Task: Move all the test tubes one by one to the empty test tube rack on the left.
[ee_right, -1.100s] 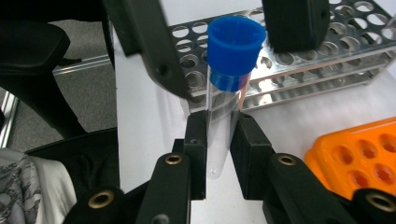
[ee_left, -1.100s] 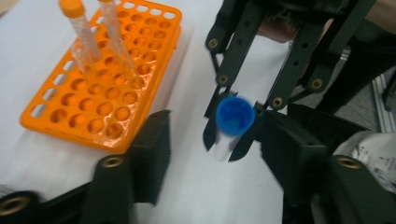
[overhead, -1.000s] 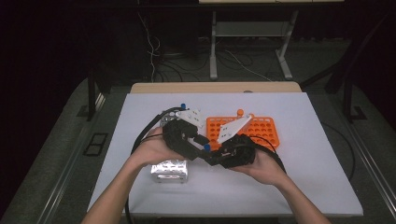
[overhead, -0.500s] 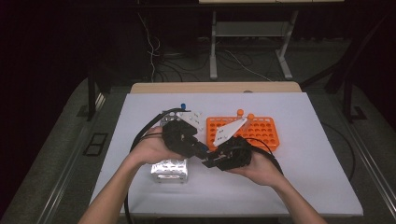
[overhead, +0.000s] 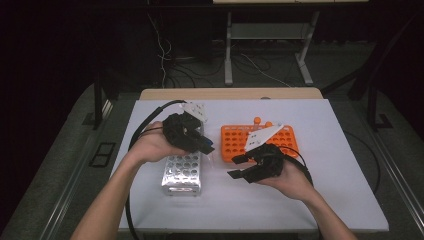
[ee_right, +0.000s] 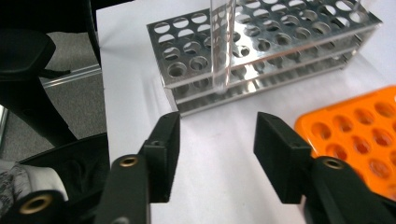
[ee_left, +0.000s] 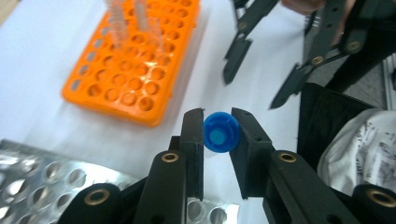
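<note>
The left gripper (ee_left: 217,135) has its jaws closed on the blue cap (ee_left: 221,133) of a clear tube (ee_right: 222,44), pinching the cap from both sides; the tube hangs in the air just above the table, between the metal rack (overhead: 182,172) and the orange rack (overhead: 260,140). The tube looks light, thin-walled and smooth, so the ribbed-looking plastic cap is probably the safest place to grip, since the bare wall would likely slip or crack under pressure. The right gripper (ee_right: 217,140) hovers near with its jaws wide apart and empty, aimed toward the tube's lower end. The metal rack is shiny, perforated sheet in stacked tiers, stiff and heavy-looking. The orange rack is matte moulded plastic with round wells, a few tubes standing at its far end. Both sit on a white table (overhead: 325,200).
</note>
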{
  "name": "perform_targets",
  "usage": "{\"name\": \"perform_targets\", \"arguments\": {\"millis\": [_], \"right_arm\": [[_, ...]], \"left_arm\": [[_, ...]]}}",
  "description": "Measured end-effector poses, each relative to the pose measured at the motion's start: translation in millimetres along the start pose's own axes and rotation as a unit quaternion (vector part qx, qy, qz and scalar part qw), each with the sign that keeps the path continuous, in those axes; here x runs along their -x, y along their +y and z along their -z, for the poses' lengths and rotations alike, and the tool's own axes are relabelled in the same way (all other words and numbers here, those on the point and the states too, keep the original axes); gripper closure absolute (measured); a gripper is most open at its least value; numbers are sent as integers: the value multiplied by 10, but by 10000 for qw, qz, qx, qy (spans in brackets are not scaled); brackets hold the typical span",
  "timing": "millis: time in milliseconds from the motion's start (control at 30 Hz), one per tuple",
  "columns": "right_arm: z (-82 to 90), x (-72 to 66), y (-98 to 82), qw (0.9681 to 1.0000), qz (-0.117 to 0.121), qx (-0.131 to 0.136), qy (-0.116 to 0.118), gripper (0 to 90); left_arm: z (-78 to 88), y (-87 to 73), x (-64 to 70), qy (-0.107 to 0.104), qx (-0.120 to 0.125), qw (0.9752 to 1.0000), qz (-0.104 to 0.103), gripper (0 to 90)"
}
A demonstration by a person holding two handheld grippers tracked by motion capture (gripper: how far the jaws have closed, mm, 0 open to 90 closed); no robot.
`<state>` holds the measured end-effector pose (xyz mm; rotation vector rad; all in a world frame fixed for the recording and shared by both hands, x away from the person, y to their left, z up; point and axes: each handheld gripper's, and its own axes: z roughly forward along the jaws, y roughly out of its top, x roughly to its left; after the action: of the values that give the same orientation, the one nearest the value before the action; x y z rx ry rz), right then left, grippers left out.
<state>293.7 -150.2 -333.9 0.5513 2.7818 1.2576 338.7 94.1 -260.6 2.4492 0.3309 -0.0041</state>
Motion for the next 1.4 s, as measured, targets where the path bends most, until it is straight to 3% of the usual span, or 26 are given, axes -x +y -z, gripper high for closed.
{"name": "perform_targets", "arguments": {"millis": [267, 433, 600, 667, 1033, 1400], "right_arm": [[156, 36, -135, 9997, -215, 36, -128, 360], [255, 66, -200, 9987, -408, 97, -292, 192], [366, 126, -265, 9971, -607, 171, -437, 106], [410, 150, -287, 9965, -662, 185, -471, 14], [568, 242, -432, 9939, -855, 209, -658, 5], [630, 364, -658, 9910, -1128, 242, -684, 5]], "left_arm": [[144, 0, -185, 264, 16, 9994, 212, 743], [205, -15, -284, 411, 55, 9986, 340, 743], [240, -45, -393, 599, 124, 9969, 491, 744], [247, -53, -433, 680, 118, 9961, 542, 744], [221, -33, -629, 1022, 101, 9915, 804, 744], [127, -51, -845, 1287, 80, 9864, 1019, 745]]}}
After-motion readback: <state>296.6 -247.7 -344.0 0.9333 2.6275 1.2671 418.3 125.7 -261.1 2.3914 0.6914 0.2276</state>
